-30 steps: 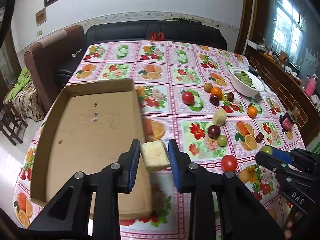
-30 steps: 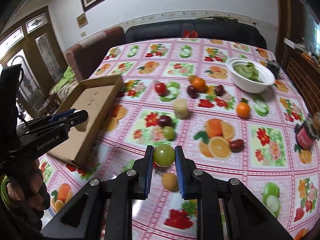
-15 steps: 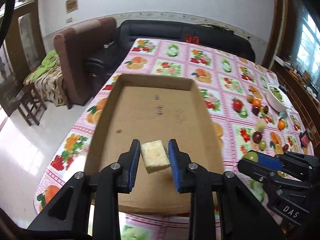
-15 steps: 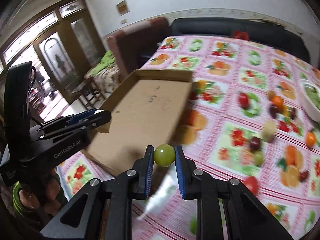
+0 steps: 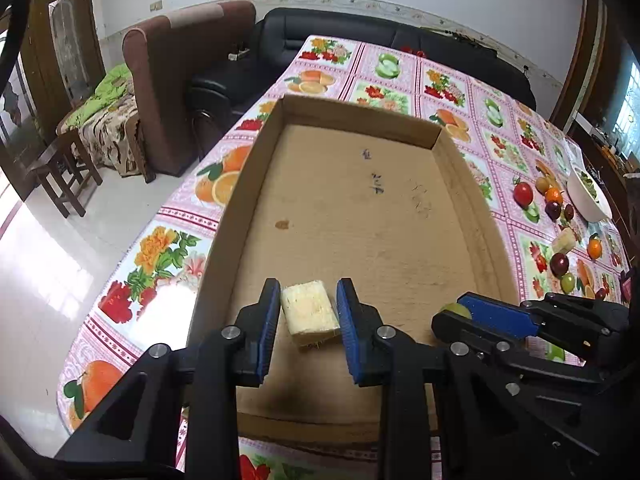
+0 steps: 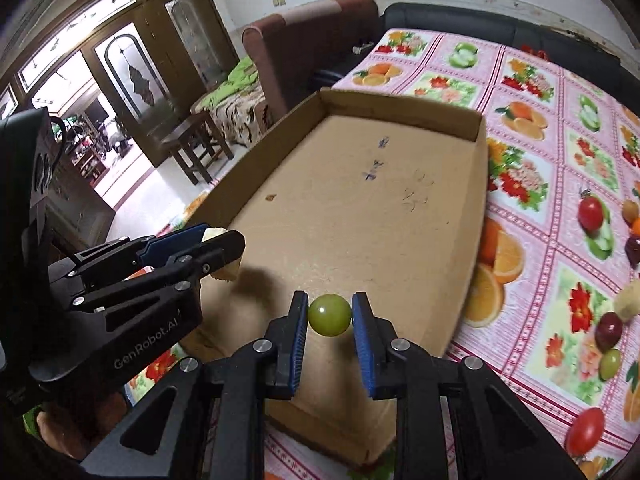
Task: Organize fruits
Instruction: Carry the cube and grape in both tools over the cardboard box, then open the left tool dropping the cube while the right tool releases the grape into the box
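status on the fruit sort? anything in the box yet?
Done: nothing yet. The cardboard box shows only a bare floor.
In hand: the left gripper holds a pale yellow chunk and the right gripper holds a green fruit, both over the box's near end.
Left: both releases, then the loose fruit on the tablecloth, such as the tomato.

- The box [image 5: 360, 208] lies on the desk [image 5: 384, 92], at its left part.
- The left claw [image 5: 308, 316] hangs over the box's near end with a chunk [image 5: 308, 312] between its pads.
- The right claw [image 6: 330, 316], just right of it, grips a grape [image 6: 329, 314] above the same end.
- Loose fruits [image 5: 554, 204] and a bowl [image 5: 586, 196] sit on the desk right of the box.
- Sofas [image 5: 344, 40] stand behind the desk.
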`<action>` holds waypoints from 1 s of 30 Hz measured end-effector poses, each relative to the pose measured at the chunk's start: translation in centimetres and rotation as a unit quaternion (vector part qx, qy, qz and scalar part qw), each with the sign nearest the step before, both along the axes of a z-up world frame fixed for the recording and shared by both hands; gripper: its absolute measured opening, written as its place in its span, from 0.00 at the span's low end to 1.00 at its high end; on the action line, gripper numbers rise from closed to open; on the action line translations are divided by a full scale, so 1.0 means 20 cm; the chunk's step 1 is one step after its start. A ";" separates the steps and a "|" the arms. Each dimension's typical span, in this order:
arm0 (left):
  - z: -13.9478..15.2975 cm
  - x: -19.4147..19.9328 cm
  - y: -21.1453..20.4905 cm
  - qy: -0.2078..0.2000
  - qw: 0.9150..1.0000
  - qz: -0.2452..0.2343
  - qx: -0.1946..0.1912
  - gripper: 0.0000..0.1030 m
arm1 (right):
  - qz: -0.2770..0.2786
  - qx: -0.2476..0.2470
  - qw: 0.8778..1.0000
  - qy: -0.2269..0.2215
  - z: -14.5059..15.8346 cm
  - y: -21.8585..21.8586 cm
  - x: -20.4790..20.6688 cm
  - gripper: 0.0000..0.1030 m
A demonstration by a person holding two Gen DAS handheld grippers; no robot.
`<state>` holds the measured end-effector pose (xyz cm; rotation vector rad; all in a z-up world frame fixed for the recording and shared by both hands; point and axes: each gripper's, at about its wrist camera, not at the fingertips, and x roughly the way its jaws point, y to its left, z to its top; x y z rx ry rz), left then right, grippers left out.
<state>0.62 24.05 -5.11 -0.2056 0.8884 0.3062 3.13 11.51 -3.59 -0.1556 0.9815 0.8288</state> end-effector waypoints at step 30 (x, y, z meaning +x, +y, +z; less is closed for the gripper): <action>0.20 -0.07 -0.20 -0.047 0.999 -0.007 0.006 0.48 | -0.055 0.012 0.997 -0.061 0.17 -0.39 -0.12 0.58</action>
